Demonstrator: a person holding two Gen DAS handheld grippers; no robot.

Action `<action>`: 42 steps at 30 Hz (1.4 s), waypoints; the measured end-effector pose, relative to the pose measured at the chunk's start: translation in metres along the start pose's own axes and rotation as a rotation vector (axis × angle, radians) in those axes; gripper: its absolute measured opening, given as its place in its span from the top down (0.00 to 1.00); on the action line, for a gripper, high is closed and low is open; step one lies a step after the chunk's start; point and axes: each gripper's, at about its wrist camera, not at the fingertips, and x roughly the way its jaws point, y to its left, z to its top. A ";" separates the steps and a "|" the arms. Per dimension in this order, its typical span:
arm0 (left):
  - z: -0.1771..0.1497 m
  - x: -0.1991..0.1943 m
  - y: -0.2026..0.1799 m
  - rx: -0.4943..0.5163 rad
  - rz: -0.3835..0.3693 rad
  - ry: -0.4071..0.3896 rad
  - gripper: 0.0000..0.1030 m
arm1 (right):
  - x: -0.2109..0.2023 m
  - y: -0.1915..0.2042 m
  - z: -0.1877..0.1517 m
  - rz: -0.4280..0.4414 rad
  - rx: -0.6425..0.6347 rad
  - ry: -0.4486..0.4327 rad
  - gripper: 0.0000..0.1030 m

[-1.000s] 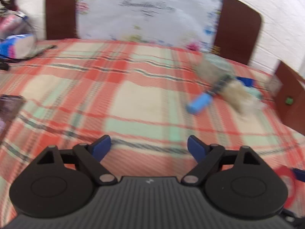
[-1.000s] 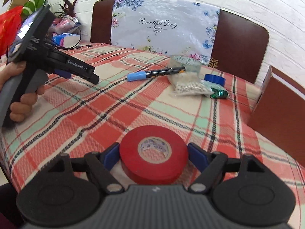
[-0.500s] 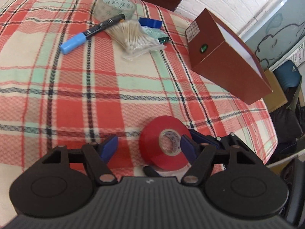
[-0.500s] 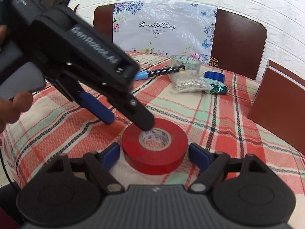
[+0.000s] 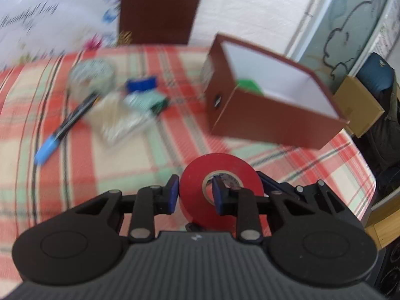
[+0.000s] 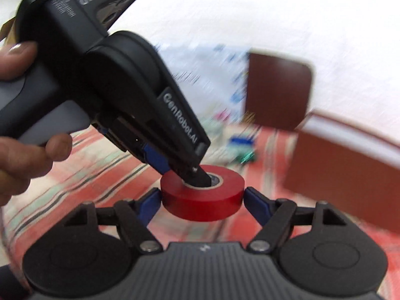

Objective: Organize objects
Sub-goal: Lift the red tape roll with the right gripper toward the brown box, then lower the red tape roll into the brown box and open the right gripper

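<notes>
A red tape roll (image 5: 225, 165) is held a little above the plaid tablecloth (image 5: 82, 170). My left gripper (image 5: 196, 192) is closing on the roll's wall, with one pad on the outer rim and the other down in the core. In the right wrist view the left gripper (image 6: 185, 172) comes in from the upper left, held by a hand (image 6: 22, 157). My right gripper (image 6: 202, 197) spans the whole red tape roll (image 6: 202, 205), its jaws closing and both blue pads touching the sides.
An open brown box (image 5: 275, 122) with something green (image 5: 250, 86) inside stands just beyond the roll, at the right. Farther left lie a blue-capped marker (image 5: 62, 127), a bag of cotton swabs (image 5: 117, 122), a clear tape roll (image 5: 91, 76) and a blue tape (image 5: 141, 83).
My left gripper swung right across the table to the red roll and closed on its wall. The right gripper's pads closed in on the roll's sides, and the roll rose.
</notes>
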 end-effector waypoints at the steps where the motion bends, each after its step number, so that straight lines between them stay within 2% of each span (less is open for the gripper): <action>1: 0.010 0.003 -0.010 0.027 -0.003 -0.016 0.70 | 0.000 -0.009 0.004 -0.029 0.003 -0.023 0.27; 10: 0.083 0.042 -0.093 0.191 -0.062 -0.153 0.70 | 0.011 -0.099 0.040 -0.257 0.039 -0.126 0.27; 15: 0.100 0.078 -0.110 0.186 -0.086 -0.151 0.70 | 0.031 -0.137 0.040 -0.320 0.044 -0.100 0.27; 19: 0.105 0.103 -0.117 0.179 -0.081 -0.119 0.69 | 0.049 -0.154 0.032 -0.335 0.065 -0.057 0.27; 23: 0.103 0.117 -0.116 0.182 -0.051 -0.093 0.68 | 0.060 -0.161 0.026 -0.326 0.107 -0.040 0.27; 27: 0.098 0.117 -0.110 0.190 -0.022 -0.095 0.67 | 0.061 -0.155 0.026 -0.358 0.103 -0.044 0.21; 32: 0.086 0.097 -0.096 0.184 -0.024 -0.128 0.60 | 0.046 -0.143 0.024 -0.364 0.138 -0.064 0.23; 36: 0.068 0.075 -0.089 0.201 -0.026 -0.170 0.59 | 0.027 -0.120 0.019 -0.366 0.137 -0.103 0.23; 39: 0.053 0.060 -0.081 0.210 -0.017 -0.196 0.58 | 0.010 -0.104 0.013 -0.340 0.158 -0.113 0.22; 42: 0.038 0.040 -0.071 0.231 0.022 -0.248 0.51 | 0.005 -0.090 0.012 -0.290 0.177 -0.082 0.22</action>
